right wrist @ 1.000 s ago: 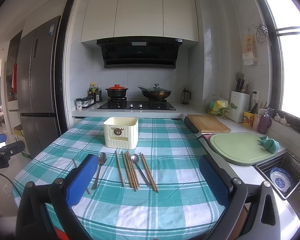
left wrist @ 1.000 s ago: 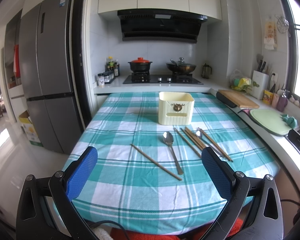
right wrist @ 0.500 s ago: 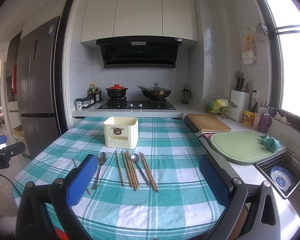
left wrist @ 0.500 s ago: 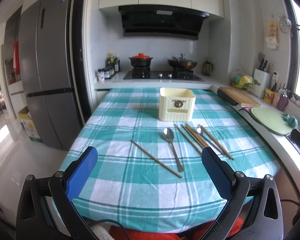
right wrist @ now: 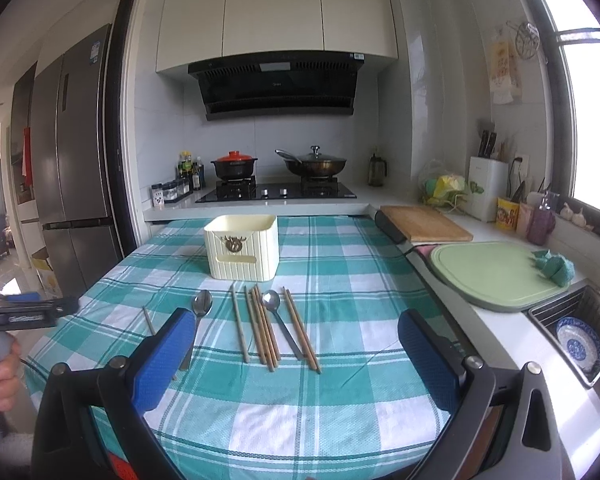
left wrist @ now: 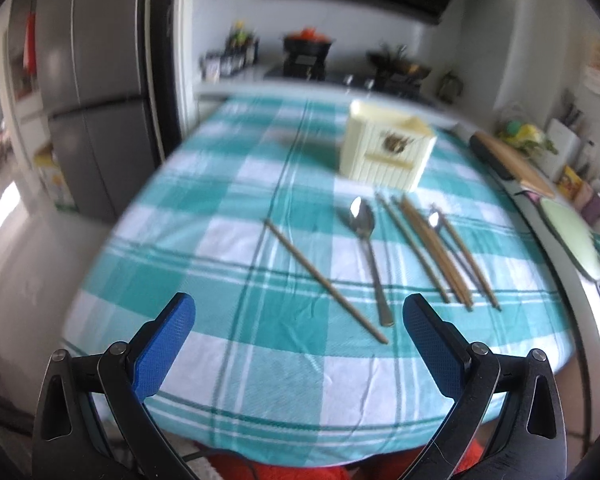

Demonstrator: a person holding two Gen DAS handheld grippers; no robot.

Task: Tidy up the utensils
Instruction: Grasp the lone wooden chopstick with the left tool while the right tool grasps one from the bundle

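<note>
Both grippers, left gripper & right gripper, wide open, empty. Lone chopstick at 12 o'clock of left: light, stiff, thin, rolls; pinch mid-shaft. Spoon slick metal. Holder beyond.

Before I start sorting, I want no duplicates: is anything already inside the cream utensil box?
The cream utensil box shows only bare inner walls near its open rim; no handles stick out. Its bottom is hidden by the front wall.
</note>
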